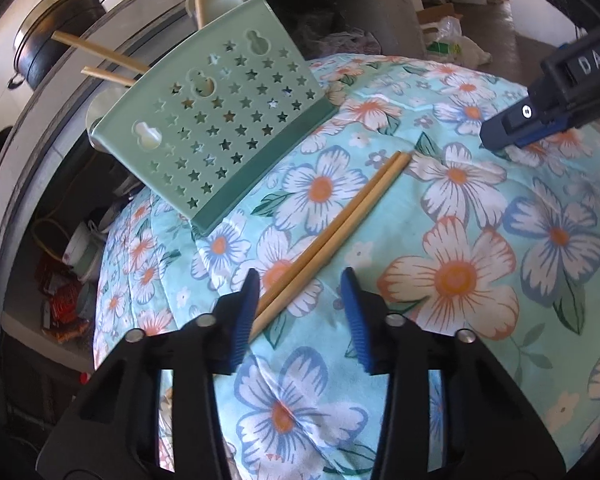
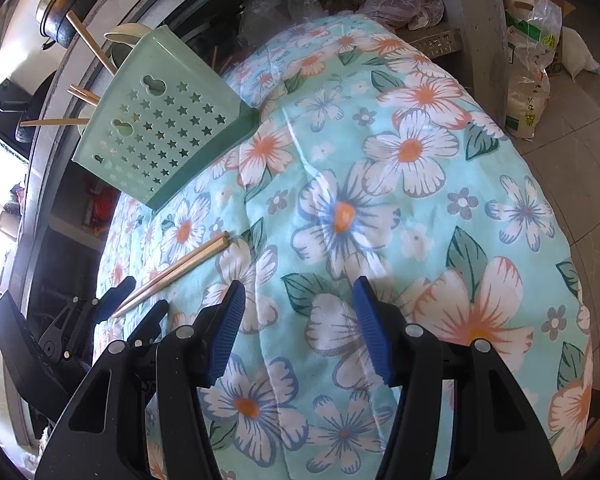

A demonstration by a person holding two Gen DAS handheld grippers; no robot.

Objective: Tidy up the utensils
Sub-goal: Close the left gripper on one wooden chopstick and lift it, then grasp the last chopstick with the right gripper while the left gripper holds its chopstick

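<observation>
Your left gripper [image 1: 300, 312] is straddling the chopsticks [image 1: 340, 220] mid-quilt [image 1: 480, 220], fingers apart, ready to pinch their near ends. Your right gripper [image 2: 300, 328] is waiting, fingers apart and empty. The green holder [image 1: 216, 128] is leaning at the quilt's far-left edge, already holding chopsticks.

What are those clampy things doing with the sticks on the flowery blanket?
A person is tidying chopsticks into the green holder, which already has some poking out. The left gripper sits over one end of a pair of chopsticks lying on the blanket; that end lies between its jaws, which don't look clamped on it yet. The right gripper hovers over the blanket, open and empty.
</observation>
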